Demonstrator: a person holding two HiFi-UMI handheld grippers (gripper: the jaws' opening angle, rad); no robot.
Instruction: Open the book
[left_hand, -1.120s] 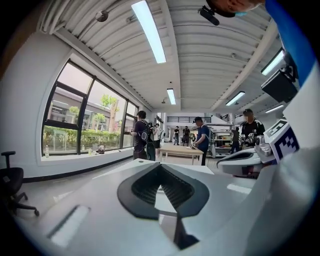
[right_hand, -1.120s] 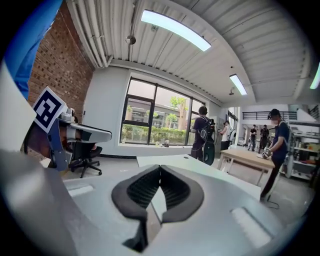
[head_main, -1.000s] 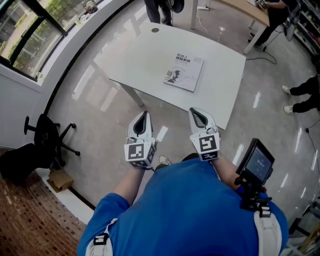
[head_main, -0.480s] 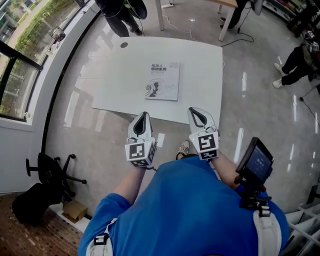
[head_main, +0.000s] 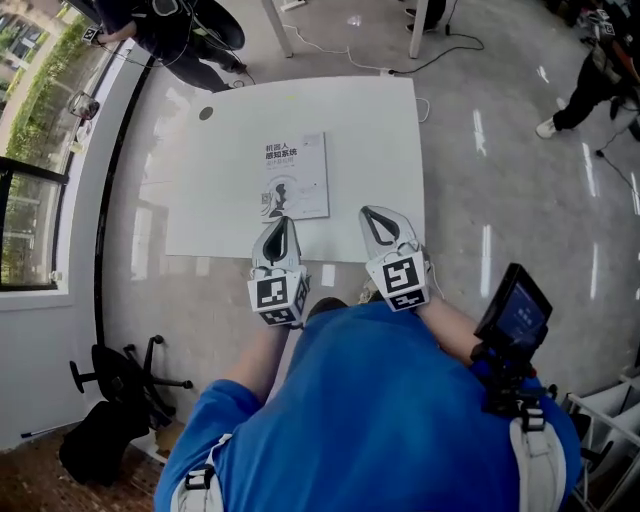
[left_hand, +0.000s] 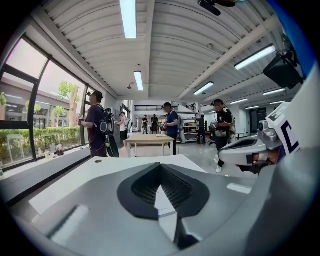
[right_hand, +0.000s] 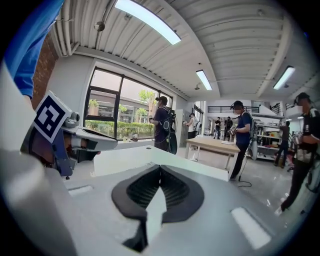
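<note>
Closed book (head_main: 295, 177), cover up, flat on white table (head_main: 370, 130), much nearer than a second ago. Left gripper (head_main: 283, 222) and right gripper (head_main: 374, 216), jaws pressed together, holding nothing, now over table's near edge, not floor; left tip just short of book. Opening not begun.

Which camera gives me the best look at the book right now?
The head view: the book lies closed, cover up, seen from above on the white table. Both gripper views skim low across the tabletop, and I cannot make out the book in either.
</note>
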